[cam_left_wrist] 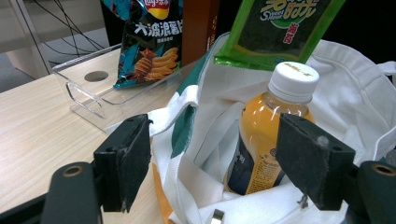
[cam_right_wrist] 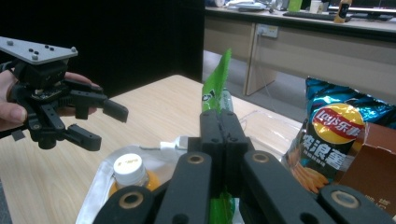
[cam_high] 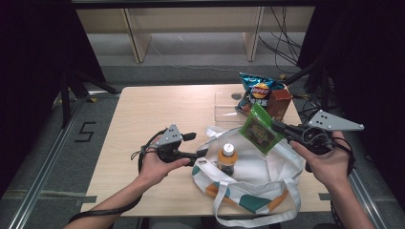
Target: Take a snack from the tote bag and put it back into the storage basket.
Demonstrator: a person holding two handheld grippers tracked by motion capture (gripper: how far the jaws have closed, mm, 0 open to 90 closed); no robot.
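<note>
A white tote bag (cam_high: 267,171) with teal and orange patches lies open on the table's near right side. An orange juice bottle (cam_high: 228,159) with a white cap stands inside it. My right gripper (cam_high: 274,125) is shut on the edge of a green snack packet (cam_high: 259,130), holding it just above the bag's far rim; the packet (cam_right_wrist: 217,86) stands edge-on between the closed jaws of the right gripper (cam_right_wrist: 219,121). My left gripper (cam_high: 196,144) stands open at the bag's left rim. Along the left gripper (cam_left_wrist: 219,163), the bag's rim (cam_left_wrist: 187,121) and the bottle (cam_left_wrist: 266,135) show between the pads, untouched.
At the table's back right, a blue bag of crisps (cam_high: 260,90) leans against a brown box (cam_high: 279,102), with a clear plastic tray (cam_high: 225,107) beside them. The wooden table (cam_high: 153,114) is bare on its left half. Its right edge runs close by my right hand.
</note>
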